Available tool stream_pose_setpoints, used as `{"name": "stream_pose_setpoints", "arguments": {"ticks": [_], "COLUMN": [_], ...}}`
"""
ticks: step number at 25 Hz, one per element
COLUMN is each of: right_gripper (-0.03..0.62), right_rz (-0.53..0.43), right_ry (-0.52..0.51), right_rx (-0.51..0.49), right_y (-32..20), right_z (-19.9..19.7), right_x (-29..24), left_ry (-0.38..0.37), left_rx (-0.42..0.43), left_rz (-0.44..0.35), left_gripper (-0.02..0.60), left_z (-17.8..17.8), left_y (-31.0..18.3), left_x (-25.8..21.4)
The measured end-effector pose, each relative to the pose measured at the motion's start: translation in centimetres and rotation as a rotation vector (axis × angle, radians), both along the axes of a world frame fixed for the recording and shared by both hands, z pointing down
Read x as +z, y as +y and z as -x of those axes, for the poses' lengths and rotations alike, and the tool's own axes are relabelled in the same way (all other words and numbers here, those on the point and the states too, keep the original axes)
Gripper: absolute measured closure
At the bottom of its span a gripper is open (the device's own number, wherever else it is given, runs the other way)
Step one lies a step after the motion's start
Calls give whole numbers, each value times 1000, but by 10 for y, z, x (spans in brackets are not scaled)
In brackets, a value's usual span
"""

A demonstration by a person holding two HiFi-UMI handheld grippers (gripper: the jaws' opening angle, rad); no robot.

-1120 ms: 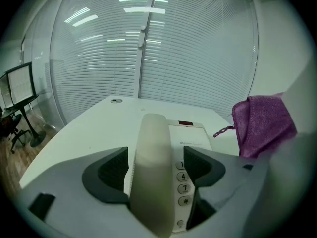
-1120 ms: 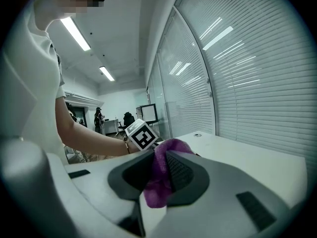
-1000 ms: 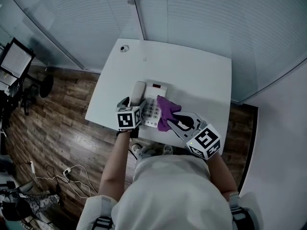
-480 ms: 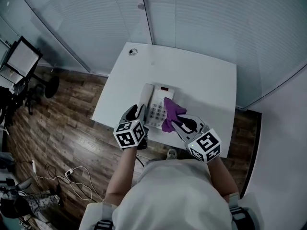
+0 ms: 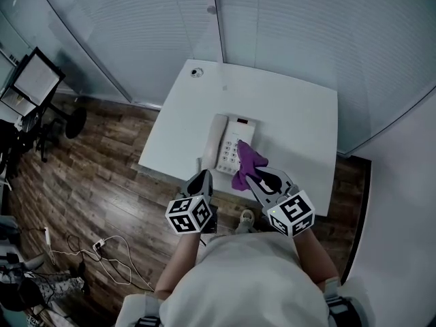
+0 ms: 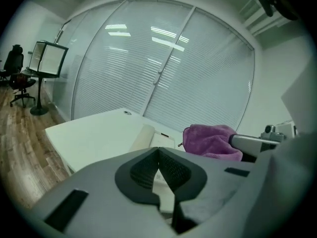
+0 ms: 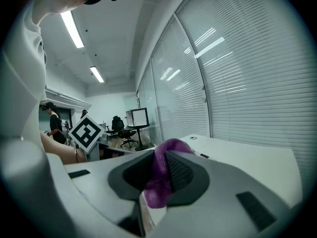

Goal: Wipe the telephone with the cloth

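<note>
The right gripper [image 7: 161,155] has its fingers [image 7: 185,175] clamped on the purple cloth [image 7: 158,188], white table [image 7: 247,157] beyond.

Below me a white table [image 5: 293,107] stands beside a glass wall [image 5: 320,33] lined with closed blinds, wood-plank floor [image 5: 88,176] spreading to my left — cables [image 5: 102,247] loose across it, a screen on a stand [image 5: 34,80] and a black office chair [image 6: 17,78] beyond — while strip lights [image 7: 73,29] run along the ceiling.

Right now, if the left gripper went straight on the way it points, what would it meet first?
Probably the near end of the white desk telephone, just past the white table's edge; depth is unclear.
</note>
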State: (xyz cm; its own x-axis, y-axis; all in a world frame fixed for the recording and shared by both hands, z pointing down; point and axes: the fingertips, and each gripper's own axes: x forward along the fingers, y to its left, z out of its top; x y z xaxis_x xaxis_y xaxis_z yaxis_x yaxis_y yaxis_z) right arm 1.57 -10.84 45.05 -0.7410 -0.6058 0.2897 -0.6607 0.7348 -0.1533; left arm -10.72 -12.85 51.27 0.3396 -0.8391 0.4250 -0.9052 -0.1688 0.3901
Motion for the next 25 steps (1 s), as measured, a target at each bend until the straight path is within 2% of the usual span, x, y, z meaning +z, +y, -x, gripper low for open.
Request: {"name": "stream_pose_setpoints", "arguments": {"ticks": [6,16,25], "right_gripper": [513,513,513], "right_rz": [5,-4,-3], "right_ry": [2,-15,-39], "right_rx": [5,50,69], "right_y": [42,112,177], "right_z": [18,35,46], "right_x": [1,-1,-6], "left_ry": [13,46,-6], "left_rx": [71,113,136], "left_rz": [34,39,5], "left_gripper": [560,560,560], "left_z": [2,11,23], "left_y": [49,128,195], "left_x": [6,0,-15]}}
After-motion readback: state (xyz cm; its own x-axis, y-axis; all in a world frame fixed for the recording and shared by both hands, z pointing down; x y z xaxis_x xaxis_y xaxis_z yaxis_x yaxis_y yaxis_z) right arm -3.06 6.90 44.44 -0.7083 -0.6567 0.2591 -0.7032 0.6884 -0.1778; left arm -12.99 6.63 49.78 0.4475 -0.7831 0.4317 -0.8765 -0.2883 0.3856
